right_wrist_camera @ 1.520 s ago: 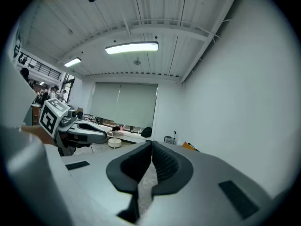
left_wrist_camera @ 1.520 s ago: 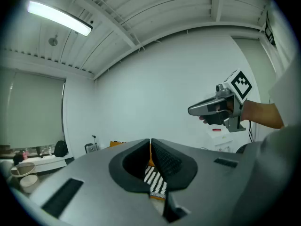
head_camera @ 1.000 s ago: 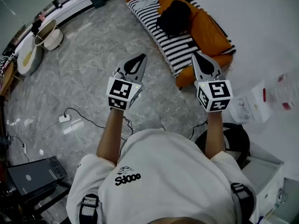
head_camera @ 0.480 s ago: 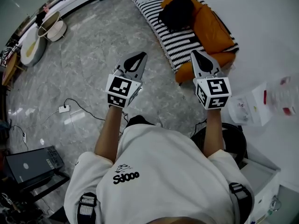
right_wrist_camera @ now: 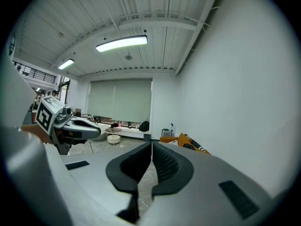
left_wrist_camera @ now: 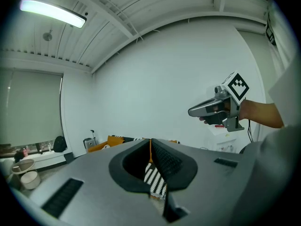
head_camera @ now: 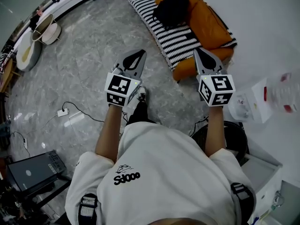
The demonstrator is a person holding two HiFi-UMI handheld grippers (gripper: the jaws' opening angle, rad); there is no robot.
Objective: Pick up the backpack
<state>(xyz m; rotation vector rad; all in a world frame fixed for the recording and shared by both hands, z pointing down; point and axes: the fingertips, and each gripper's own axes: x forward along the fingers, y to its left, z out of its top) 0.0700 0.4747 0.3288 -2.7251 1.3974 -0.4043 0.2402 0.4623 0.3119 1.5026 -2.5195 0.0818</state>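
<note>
The black backpack (head_camera: 171, 8) lies on an orange sofa (head_camera: 211, 29), on top of a black-and-white striped blanket (head_camera: 176, 43), at the top of the head view. Both grippers are held out side by side, pointing toward the sofa and well short of the backpack. My left gripper (head_camera: 138, 55) is over the floor; my right gripper (head_camera: 200, 53) is over the sofa's near end. Each is shut with nothing between the jaws, as the left gripper view (left_wrist_camera: 150, 142) and right gripper view (right_wrist_camera: 151, 145) show. The striped blanket (left_wrist_camera: 154, 182) shows through the left jaws' gap.
Marble floor (head_camera: 84, 60) lies between me and the sofa. A power strip (head_camera: 62, 111) with its cable lies on it at left, a pale basket (head_camera: 47, 29) stands far left, a dark device (head_camera: 33, 170) at lower left. A white box (head_camera: 255, 102) sits at right. My shoe (head_camera: 140, 95) steps forward.
I have stepped toward the sofa: a shoe now shows below the left gripper and the floor has slid back. Both grippers stay shut and side by side.
</note>
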